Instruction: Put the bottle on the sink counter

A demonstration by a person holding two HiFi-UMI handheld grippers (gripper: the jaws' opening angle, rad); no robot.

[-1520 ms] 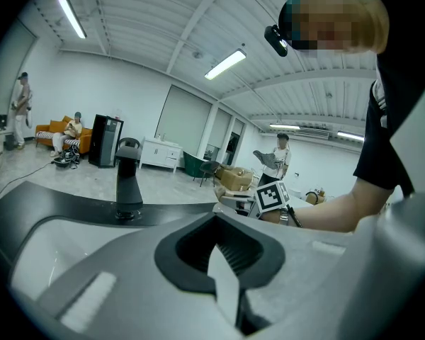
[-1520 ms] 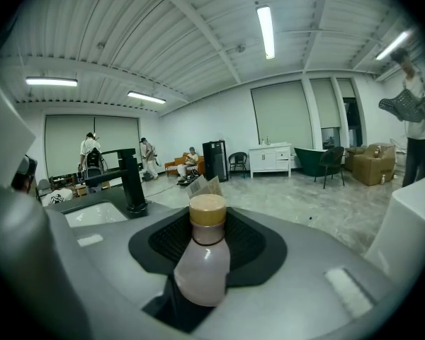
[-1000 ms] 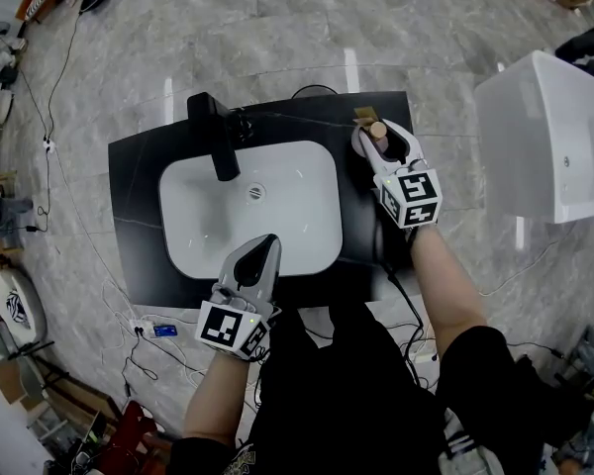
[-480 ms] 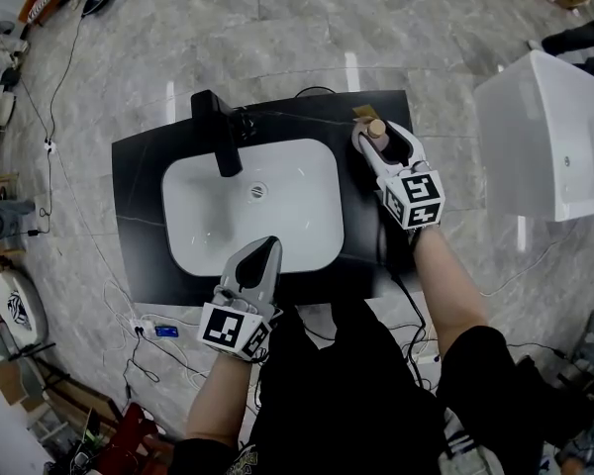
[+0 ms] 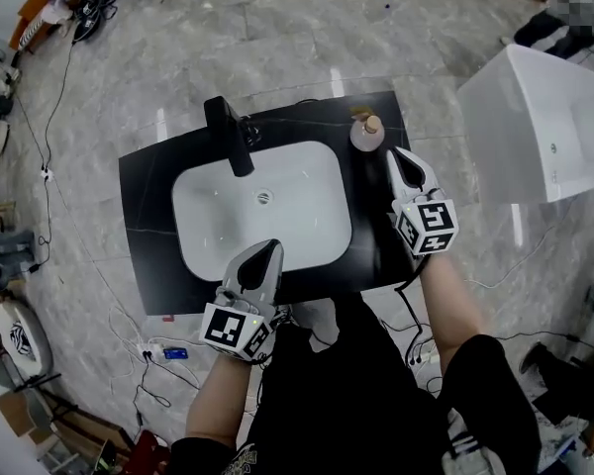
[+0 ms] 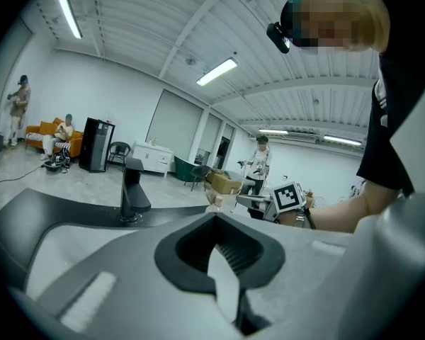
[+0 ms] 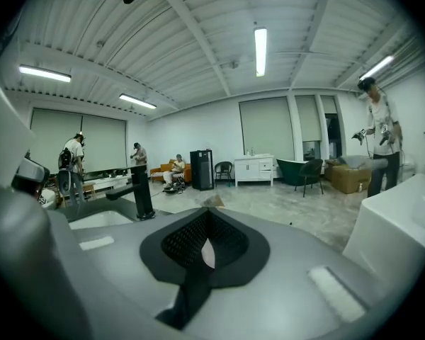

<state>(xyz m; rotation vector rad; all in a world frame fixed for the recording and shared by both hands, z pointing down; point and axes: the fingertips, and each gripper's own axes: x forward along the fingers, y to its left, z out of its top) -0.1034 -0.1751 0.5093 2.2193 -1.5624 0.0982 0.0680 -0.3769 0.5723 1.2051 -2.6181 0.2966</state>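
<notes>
Bottle (image 5: 366, 133): small, round, with a tan cap, standing upright on the far right corner of the black desk (image 5: 148, 196), just right of the basin and touched by neither tool. Right tongs (image 5: 397, 155): nearest item, on the near side of the bottle and clear of it, tips pointing toward it, hovering over the right strip of the desk; jaws pressed together with nothing between them, as its own view (image 7: 207, 212) confirms. Basin (image 5: 208, 228): white, rounded rectangle, sunk in the middle of the desk, with drain (image 5: 265, 197) at its centre. Faucet (image 5: 228, 135): black, square-profile, mounted on the far rim and reaching over the basin; also seen in the left gripper view (image 6: 132, 190) and the right gripper view (image 7: 143, 190). Left tongs (image 5: 272, 246): at the near edge of the desk, tips over the basin's front rim, well apart from the bottle; jaws closed tip to tip and empty (image 6: 214, 215). White tub (image 5: 544, 127): on the floor to the right of the desk. Floor (image 5: 277, 28): grey marble tile, with cables (image 5: 59, 137) trailing at the left.
</notes>
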